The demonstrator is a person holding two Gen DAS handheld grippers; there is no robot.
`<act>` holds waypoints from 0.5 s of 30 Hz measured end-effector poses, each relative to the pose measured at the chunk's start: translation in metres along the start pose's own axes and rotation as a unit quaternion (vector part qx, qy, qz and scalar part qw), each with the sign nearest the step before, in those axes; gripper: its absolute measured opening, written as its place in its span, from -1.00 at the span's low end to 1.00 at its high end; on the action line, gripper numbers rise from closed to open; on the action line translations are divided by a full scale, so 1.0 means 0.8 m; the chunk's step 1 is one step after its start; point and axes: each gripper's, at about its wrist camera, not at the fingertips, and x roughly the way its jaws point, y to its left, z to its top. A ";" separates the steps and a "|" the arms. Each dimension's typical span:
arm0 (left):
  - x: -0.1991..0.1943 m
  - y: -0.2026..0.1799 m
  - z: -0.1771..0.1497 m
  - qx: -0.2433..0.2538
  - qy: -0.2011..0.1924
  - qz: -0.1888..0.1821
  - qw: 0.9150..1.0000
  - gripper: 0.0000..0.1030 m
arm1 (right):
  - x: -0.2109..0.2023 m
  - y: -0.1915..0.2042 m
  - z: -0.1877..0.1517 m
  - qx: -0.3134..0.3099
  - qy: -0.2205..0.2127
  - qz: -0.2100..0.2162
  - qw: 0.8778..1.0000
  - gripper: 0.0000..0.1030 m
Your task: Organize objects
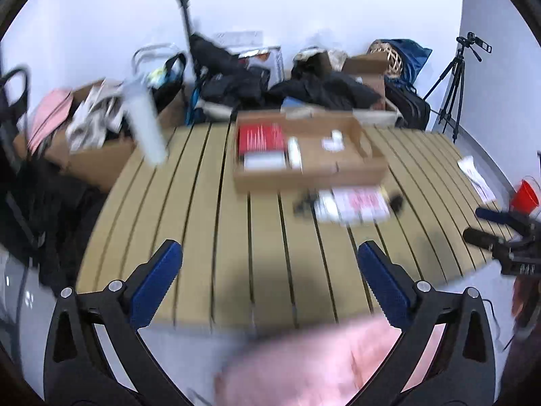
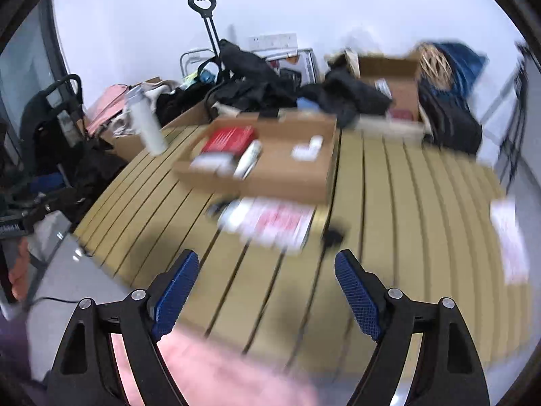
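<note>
A shallow cardboard tray (image 1: 351,169) (image 2: 294,182) sits on the slatted table (image 1: 203,237) (image 2: 405,237), holding a red box (image 1: 261,137) (image 2: 230,138), a white tube (image 1: 294,152) (image 2: 248,159) and small white items. In front of it lie a red-and-white packet (image 1: 358,203) (image 2: 274,223) and small black objects (image 1: 395,201) (image 2: 333,235). My left gripper (image 1: 268,284) is open and empty above the table's near edge. My right gripper (image 2: 267,294) is open and empty; it also shows at the far right of the left wrist view (image 1: 500,233). Both views are blurred.
A white bottle (image 1: 145,125) (image 2: 148,125) stands at the table's left edge. Boxes, black bags and clothing (image 1: 321,88) (image 2: 345,94) crowd the far side. A tripod (image 1: 453,91) stands at right. A red cup (image 1: 524,196) and papers (image 1: 475,176) (image 2: 510,237) lie at the right. Pink cloth (image 1: 321,365) (image 2: 219,372) lies below.
</note>
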 end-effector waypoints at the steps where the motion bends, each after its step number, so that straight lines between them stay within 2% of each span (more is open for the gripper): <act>1: -0.018 -0.006 -0.031 -0.006 0.003 -0.022 1.000 1.00 | -0.014 0.014 -0.036 0.016 -0.001 0.025 1.000 0.67; 3: -0.034 -0.009 -0.060 -0.017 0.013 -0.059 0.998 1.00 | -0.027 0.027 -0.072 0.038 -0.002 0.036 0.999 0.67; 5: -0.032 -0.014 -0.063 -0.022 0.030 -0.067 0.997 1.00 | -0.030 0.039 -0.097 0.039 0.012 0.043 0.998 0.67; 7: -0.025 -0.015 -0.055 -0.026 0.023 -0.070 0.997 1.00 | -0.024 0.047 -0.102 0.019 0.030 0.030 0.999 0.67; 10: -0.012 -0.014 -0.047 -0.043 0.019 -0.076 0.996 1.00 | -0.021 0.049 -0.100 0.003 0.022 0.000 1.000 0.66; 14: 0.011 -0.012 -0.049 -0.047 0.017 -0.076 0.996 0.97 | -0.006 0.041 -0.105 0.017 0.033 0.003 0.999 0.66; 15: 0.021 -0.011 -0.051 -0.041 0.013 -0.073 0.996 0.95 | -0.001 0.040 -0.108 0.013 0.039 0.007 0.999 0.57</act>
